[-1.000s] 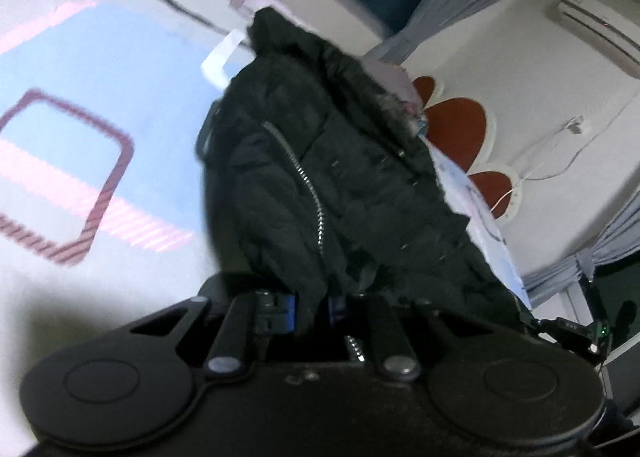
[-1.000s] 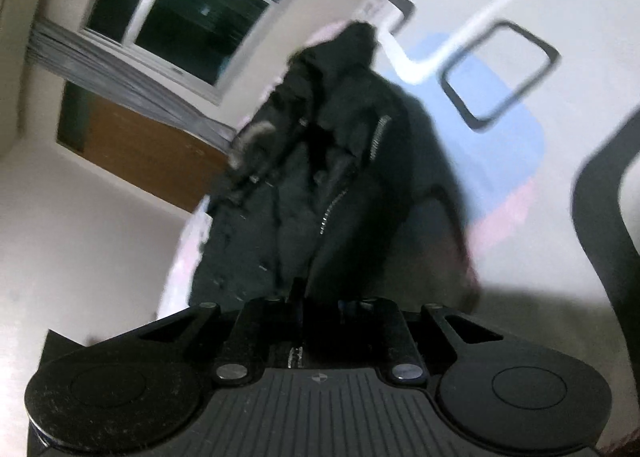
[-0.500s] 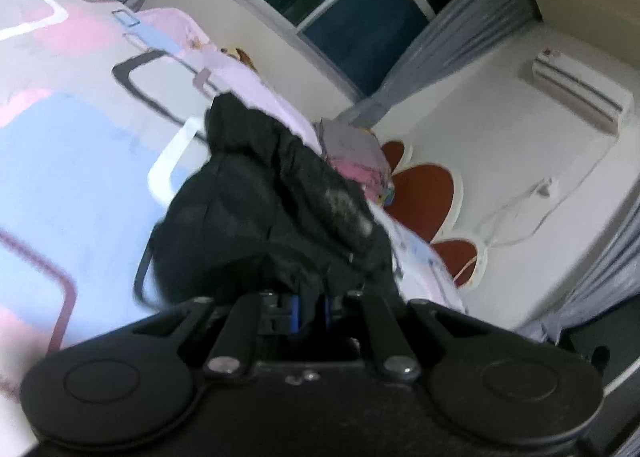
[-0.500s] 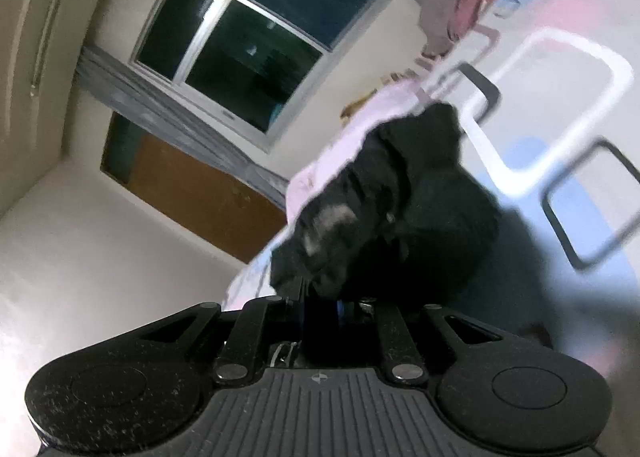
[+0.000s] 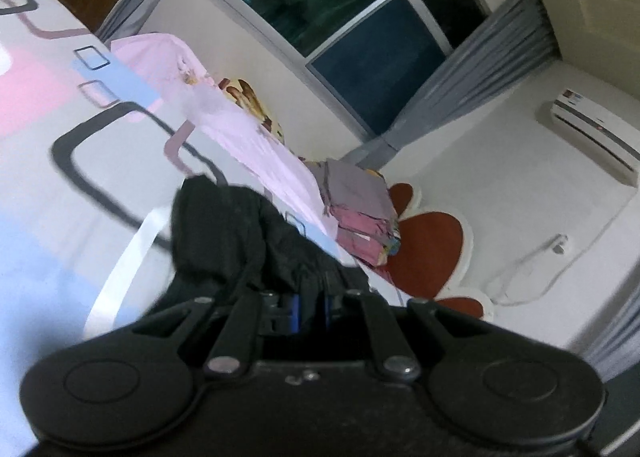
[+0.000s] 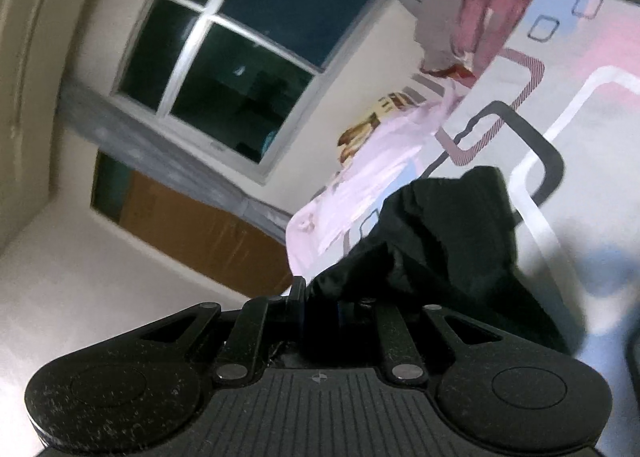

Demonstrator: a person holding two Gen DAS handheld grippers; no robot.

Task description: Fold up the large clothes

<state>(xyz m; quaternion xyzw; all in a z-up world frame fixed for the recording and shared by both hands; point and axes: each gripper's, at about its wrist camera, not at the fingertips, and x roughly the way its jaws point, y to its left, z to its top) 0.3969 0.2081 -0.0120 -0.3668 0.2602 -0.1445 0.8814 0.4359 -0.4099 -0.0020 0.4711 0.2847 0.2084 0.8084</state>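
The bed point(image 5: 60, 185), with its pink, blue and grey sheet, is now filling less of both views than a second ago, and the window and walls are coming into sight. The black jacket point(image 5: 224, 233), hanging long then, is bunching into a heap toward the bed's far edge, so a fold seems to be carrying over. The left claw point(image 5: 310, 307) is pinching jacket fabric, nearly closed; the right claw point(image 6: 320, 313) is likewise clamped on it.
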